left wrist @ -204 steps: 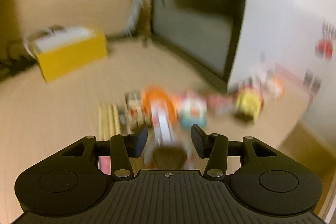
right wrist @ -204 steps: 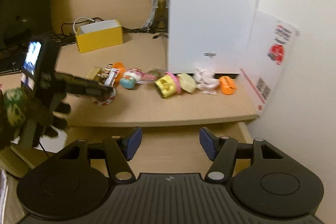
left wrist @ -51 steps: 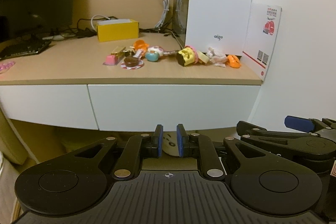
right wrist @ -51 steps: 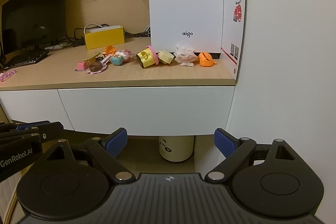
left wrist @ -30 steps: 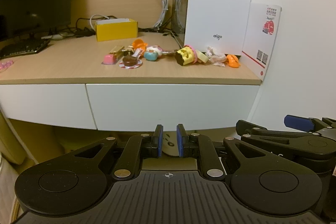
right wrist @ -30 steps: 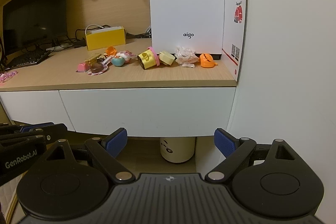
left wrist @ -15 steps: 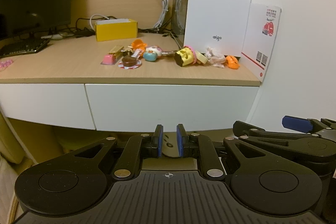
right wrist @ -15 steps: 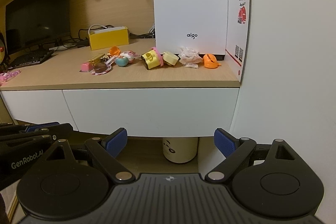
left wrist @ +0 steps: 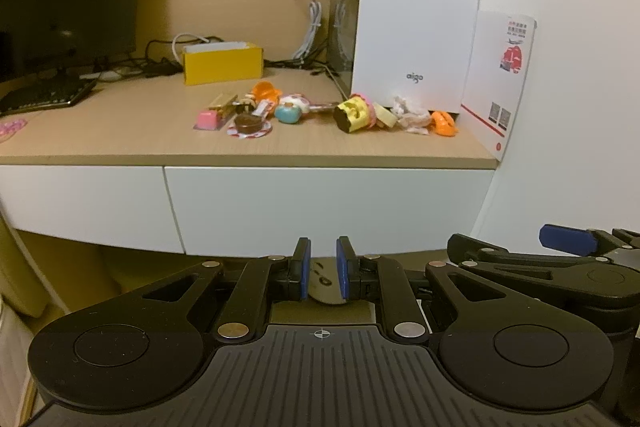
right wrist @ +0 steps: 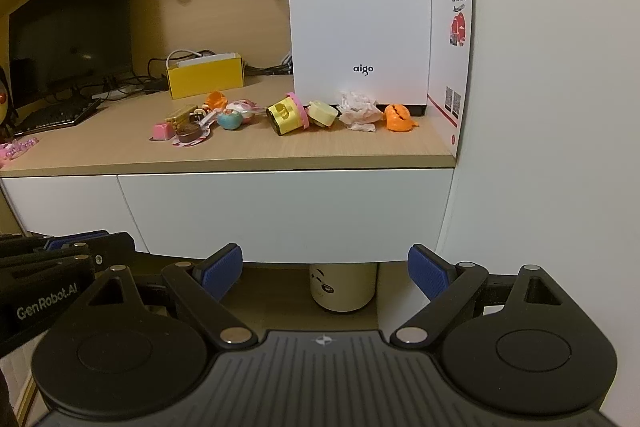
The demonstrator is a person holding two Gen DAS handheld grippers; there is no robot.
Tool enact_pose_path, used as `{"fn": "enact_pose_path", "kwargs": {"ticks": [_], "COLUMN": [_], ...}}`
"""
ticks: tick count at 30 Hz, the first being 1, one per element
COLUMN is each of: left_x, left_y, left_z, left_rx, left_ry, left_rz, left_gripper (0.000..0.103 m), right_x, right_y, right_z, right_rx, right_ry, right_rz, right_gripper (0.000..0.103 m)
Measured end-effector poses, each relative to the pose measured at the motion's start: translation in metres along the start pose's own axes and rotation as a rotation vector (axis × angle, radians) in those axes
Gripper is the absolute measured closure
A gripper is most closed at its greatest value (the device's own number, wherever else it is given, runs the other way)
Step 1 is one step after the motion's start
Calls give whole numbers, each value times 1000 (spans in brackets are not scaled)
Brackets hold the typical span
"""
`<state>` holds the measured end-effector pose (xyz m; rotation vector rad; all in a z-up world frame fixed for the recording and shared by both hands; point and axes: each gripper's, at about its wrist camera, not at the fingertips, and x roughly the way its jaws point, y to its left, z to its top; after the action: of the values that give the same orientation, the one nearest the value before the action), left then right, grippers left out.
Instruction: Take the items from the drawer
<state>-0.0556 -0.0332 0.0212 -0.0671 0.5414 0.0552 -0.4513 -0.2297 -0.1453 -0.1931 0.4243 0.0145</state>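
The white drawer front (left wrist: 320, 203) under the wooden desk is closed, also seen as the drawer front (right wrist: 280, 211) in the right wrist view. A row of small toys and sweets (left wrist: 320, 111) lies on the desk top above it. My left gripper (left wrist: 323, 267) hangs below and in front of the drawer, its jaws drawn to a narrow gap with nothing between them. My right gripper (right wrist: 325, 267) is at the same height to the right, wide open and empty. Each gripper shows at the edge of the other's view.
A white computer case (right wrist: 360, 7) stands at the back right of the desk, with a card (right wrist: 452, 55) leaning on the wall. A yellow box (right wrist: 204, 79), a monitor (right wrist: 68, 19) and a keyboard (right wrist: 52, 115) are to the left. A cream bin (right wrist: 344, 287) stands under the desk.
Since the earliest frames the left gripper has let go of its item on the desk, both grippers have pulled back and down, and the drawer is closed. Over the last second nothing moved.
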Motion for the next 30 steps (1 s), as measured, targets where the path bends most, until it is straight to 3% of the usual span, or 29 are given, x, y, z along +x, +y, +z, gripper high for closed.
{"fn": "enact_pose_path", "kwargs": {"ticks": [30], "left_x": [-2], "left_y": [1], "left_z": [-3], "left_rx": [-11], "left_ry": [2], "left_rz": [4], "left_gripper": [86], "right_x": [0], "right_y": [0], "right_z": [-1], "right_rx": [2], "right_ry": [7], "right_rz": [4], "right_gripper": [13]}}
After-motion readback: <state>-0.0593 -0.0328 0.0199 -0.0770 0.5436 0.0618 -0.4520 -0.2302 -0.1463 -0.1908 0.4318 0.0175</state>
